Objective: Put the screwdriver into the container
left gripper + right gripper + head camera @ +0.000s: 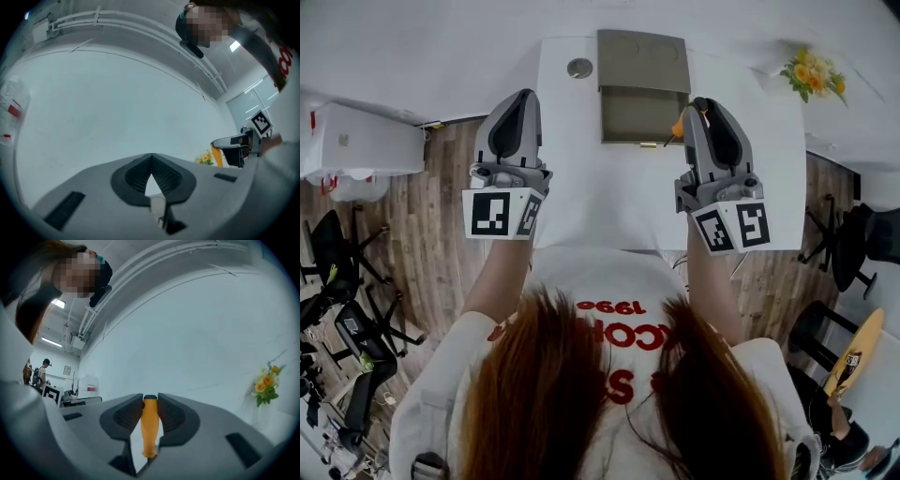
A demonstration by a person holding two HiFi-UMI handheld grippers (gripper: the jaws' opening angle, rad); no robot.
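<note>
Orange-handled screwdriver point(149, 430) pinched in the right gripper point(150, 414), held close to the container point(643, 86).
The right fingers point(125, 416) clamp the handle from both sides, its length running upright between them. In the head view it sits over the white bench point(609, 202), just right of the olive container's near right corner. The left gripper point(151, 161) has its fingers point(135, 176) pressed together at the tips.

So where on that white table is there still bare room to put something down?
The widest bare patch of the table lies in front of the container, on the person's side. A narrower strip runs between the container and the flowers. The far edge is crowded: container, small round disc.
</note>
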